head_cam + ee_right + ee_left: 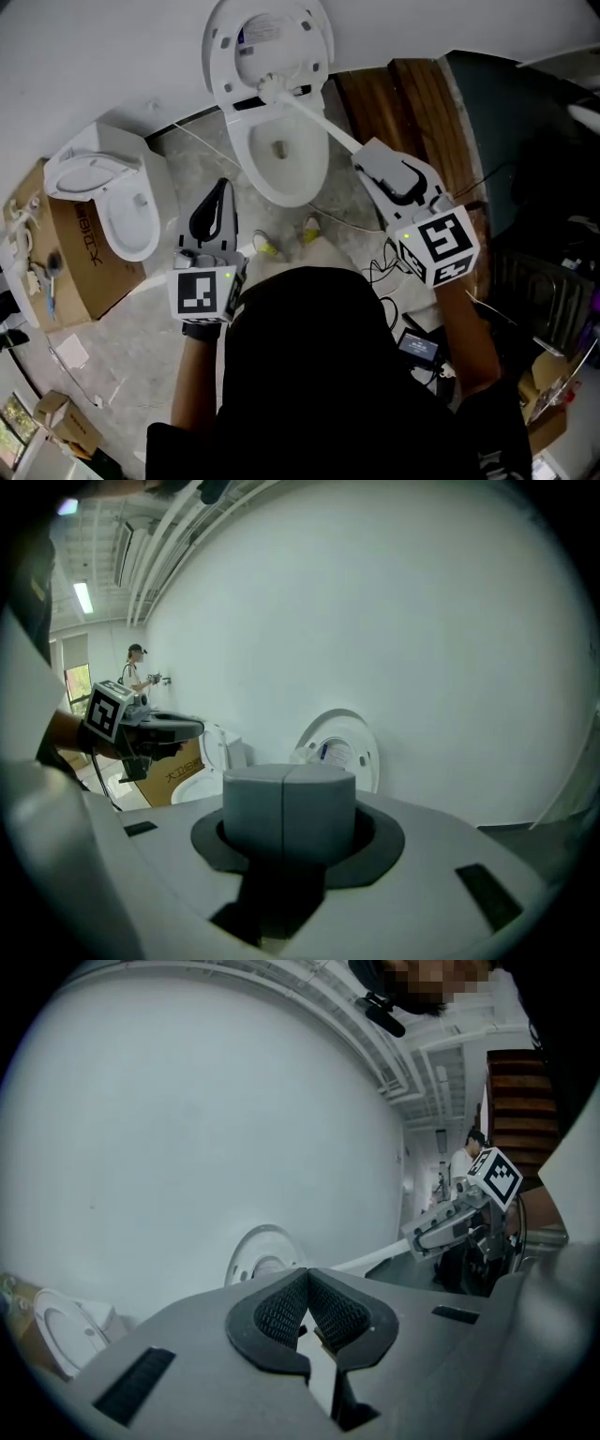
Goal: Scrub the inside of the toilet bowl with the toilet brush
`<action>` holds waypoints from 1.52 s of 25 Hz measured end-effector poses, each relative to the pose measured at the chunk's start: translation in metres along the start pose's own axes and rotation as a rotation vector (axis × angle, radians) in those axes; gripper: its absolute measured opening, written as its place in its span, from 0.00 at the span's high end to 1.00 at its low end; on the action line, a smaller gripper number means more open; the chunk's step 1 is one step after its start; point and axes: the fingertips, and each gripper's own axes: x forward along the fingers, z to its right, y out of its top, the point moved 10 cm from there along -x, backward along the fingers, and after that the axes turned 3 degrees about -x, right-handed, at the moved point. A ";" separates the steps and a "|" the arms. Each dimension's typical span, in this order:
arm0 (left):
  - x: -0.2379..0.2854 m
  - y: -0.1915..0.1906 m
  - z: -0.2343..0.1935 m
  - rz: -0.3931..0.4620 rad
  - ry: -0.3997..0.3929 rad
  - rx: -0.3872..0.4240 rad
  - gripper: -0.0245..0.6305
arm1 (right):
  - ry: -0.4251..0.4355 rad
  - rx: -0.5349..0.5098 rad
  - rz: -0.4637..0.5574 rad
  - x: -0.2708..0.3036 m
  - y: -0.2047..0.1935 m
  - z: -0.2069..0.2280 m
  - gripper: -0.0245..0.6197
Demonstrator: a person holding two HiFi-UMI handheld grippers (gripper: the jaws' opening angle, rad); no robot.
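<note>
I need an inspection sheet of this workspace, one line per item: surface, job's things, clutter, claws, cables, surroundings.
Surface: grey mottled floor; wet or dry cannot be told.
Job's things: toilet bowl with lid raised; toilet brush, head at the bowl's rear edge.
Clutter: second toilet by a cardboard box, on the person's left.
Claws: left claw shut, empty; right claw shut on the toilet brush handle.
Cables: black cables on the floor at the right; thin white cable between the toilets.
Surroundings: white wall; wooden panel; another person far off.
</note>
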 end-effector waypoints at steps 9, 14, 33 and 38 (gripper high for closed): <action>-0.001 0.001 -0.012 -0.021 0.009 0.037 0.93 | -0.007 0.079 -0.004 0.009 -0.008 0.000 0.72; 0.000 -0.003 -0.012 -0.032 0.014 0.028 0.93 | -0.022 0.107 -0.012 0.003 -0.014 -0.002 0.72; 0.011 -0.001 -0.016 -0.028 0.039 0.023 0.93 | -0.028 0.135 -0.010 0.006 -0.019 -0.007 0.72; 0.007 -0.004 -0.013 -0.048 0.025 0.005 0.93 | -0.054 0.150 -0.044 -0.004 -0.026 -0.011 0.72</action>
